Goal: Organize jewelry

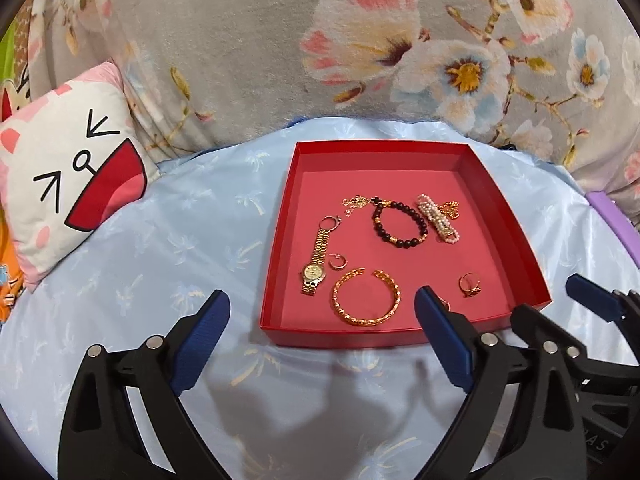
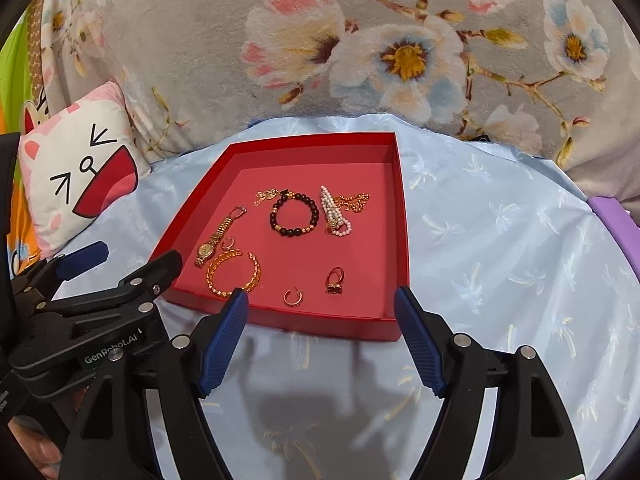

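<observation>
A red tray [image 1: 280, 240] [image 2: 402, 240] lies on the light blue sheet. In it are a gold watch [image 1: 314, 272] [image 2: 208, 250], a gold bangle [image 1: 360, 320] [image 2: 211, 276], a dark bead bracelet [image 1: 396, 242] [image 2: 296, 234], a pearl hair clip [image 1: 436, 218] [image 2: 334, 210], a ring [image 1: 469, 285] [image 2: 335, 280], hoop earrings [image 1: 338, 262] [image 2: 293, 297] and thin gold chains [image 1: 356, 202] [image 2: 356, 202]. My left gripper [image 1: 322, 298] [image 2: 136, 256] stands open at the tray's near left corner. My right gripper [image 2: 321, 298] [image 1: 556, 300] is open at the near right edge. Neither holds anything.
A cat-face pillow [image 1: 72, 184] [image 2: 80, 172] leans at the left. A grey floral blanket [image 1: 240, 60] rises behind the tray. A purple object [image 1: 612, 216] [image 2: 612, 216] sits at the right edge. Blue sheet [image 2: 500, 260] spreads to the tray's right.
</observation>
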Motion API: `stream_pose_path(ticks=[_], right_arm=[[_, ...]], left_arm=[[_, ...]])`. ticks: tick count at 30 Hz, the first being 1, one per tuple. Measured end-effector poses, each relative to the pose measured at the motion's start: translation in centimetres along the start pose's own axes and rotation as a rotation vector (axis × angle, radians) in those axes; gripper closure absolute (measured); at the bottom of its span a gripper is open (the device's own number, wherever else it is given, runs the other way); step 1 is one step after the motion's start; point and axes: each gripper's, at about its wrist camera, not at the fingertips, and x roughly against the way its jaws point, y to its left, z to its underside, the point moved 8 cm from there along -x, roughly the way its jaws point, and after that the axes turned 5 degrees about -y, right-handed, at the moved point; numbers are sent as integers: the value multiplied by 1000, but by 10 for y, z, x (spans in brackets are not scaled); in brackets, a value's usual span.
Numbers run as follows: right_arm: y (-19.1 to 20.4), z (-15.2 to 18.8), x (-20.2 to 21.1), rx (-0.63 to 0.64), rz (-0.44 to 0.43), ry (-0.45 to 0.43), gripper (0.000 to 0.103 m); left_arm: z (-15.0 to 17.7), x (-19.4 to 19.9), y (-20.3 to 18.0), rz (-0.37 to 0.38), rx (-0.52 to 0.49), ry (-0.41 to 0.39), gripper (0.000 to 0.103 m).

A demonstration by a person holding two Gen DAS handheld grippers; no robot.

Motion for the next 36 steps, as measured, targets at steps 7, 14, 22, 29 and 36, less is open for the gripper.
stream_pose_path(ticks=[7, 14, 22, 29, 36], right_arm=[[2, 2, 2, 13, 14, 2, 25], [-1, 2, 3, 10, 23, -3, 22], [-1, 2, 3, 12, 31, -2, 22], [0, 3, 2, 15, 38, -1, 21], [-1, 3, 2, 17, 43, -1, 21]], left_arm=[[4, -2, 3, -24, 5, 30, 11], [6, 0, 4, -43, 4, 37, 11], [9, 0, 6, -75, 7, 41, 11], [9, 0, 7, -79, -1, 40, 11], [9, -1, 7, -82, -2, 41, 11]])
